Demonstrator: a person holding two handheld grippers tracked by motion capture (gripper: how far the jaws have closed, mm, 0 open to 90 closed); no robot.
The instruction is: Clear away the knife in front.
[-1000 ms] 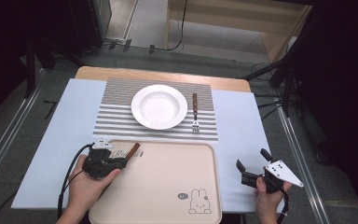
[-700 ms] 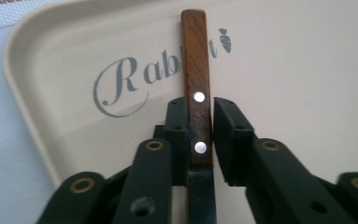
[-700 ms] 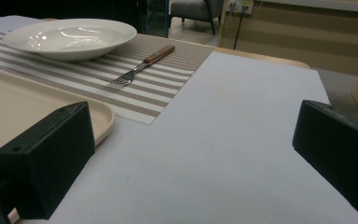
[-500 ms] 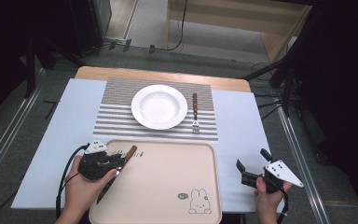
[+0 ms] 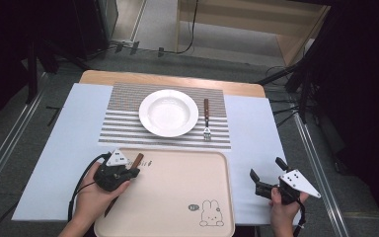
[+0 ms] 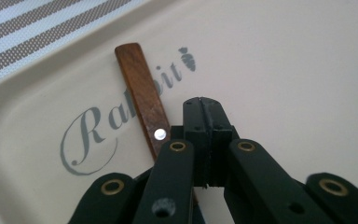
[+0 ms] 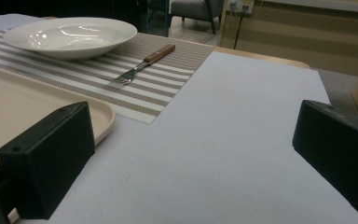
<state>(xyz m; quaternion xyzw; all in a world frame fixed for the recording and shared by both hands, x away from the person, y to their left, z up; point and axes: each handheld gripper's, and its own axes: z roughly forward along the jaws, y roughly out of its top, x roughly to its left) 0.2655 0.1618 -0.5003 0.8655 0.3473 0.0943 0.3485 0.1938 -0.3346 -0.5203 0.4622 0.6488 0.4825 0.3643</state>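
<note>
We list: knife [image 6: 142,95] on tray [image 5: 177,197], its handle passing left of and under our left gripper [image 6: 204,108]; jaws just closed together, nothing between. Right gripper [image 5: 265,180] gapes.

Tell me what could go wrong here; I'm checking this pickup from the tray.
The left gripper's jaws have just been closing and meet beside the wooden handle, seemingly not around it, so a lift may leave it on the tray or knock it sideways.
</note>
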